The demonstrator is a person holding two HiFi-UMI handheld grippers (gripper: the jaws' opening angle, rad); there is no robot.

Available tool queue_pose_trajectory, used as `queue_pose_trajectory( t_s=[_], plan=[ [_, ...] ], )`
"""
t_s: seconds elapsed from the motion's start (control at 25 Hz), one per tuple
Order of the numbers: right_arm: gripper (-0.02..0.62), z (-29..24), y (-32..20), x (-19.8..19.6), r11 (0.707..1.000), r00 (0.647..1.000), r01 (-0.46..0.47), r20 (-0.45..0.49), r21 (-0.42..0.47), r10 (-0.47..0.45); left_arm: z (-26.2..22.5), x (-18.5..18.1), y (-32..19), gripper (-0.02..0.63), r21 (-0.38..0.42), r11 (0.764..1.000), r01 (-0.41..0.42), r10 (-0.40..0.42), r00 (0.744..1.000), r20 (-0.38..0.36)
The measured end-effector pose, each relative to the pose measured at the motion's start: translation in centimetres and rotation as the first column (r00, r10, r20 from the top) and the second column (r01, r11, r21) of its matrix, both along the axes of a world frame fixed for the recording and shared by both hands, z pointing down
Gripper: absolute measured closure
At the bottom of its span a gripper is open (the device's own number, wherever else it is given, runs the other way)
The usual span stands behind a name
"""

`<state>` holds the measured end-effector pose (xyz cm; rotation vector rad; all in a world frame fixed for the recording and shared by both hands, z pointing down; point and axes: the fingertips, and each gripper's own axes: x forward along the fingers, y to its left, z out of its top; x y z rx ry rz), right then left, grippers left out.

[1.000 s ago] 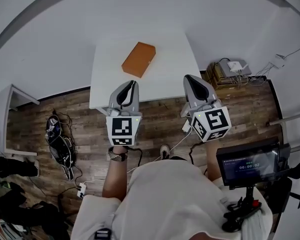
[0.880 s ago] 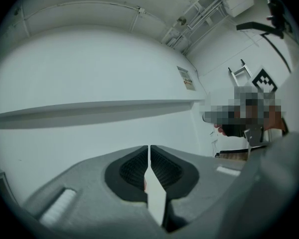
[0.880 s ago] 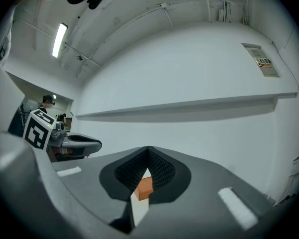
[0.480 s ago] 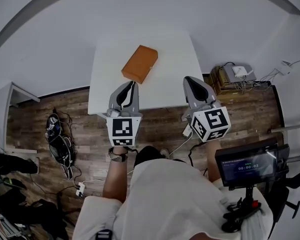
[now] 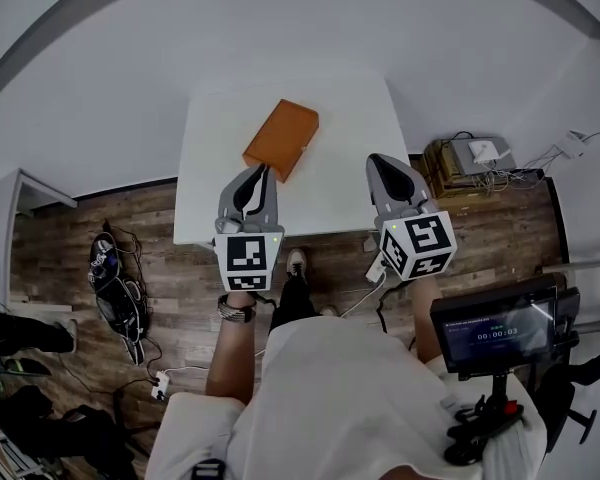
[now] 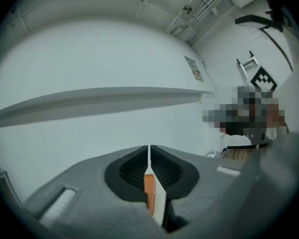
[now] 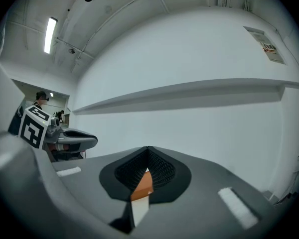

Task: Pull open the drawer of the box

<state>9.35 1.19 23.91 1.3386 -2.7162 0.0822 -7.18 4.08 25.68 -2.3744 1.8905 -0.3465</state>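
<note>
Orange box (image 5: 281,139) lying flat and askew on the white table (image 5: 350,158), toward its far left part. Left gripper (image 5: 265,169), jaws pressed together and holding nothing, tips just before the box's near end; whether they touch cannot be told. Right gripper (image 5: 376,162), jaws likewise together and empty, over the table's near right edge, apart from the box.
</note>
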Motion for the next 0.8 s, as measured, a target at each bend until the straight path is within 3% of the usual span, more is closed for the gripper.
queue_pose_trajectory(
  t_s=[0.2,0.8],
  plan=[
    [0.594,1.9,-5.1,-2.6,1.000,0.999,0.010,-0.033,-0.024,-0.010,2.2,-2.3,-5.3,0.584,-0.036,0.999,0.001,0.000,1.000,0.008],
    [0.541,4.9,-5.0,-3.4,0.997,0.995,0.040,-0.085,-0.071,-0.046,5.6,-2.3,-5.1,0.583,-0.094,0.996,-0.004,0.008,0.999,0.038]
  ],
)
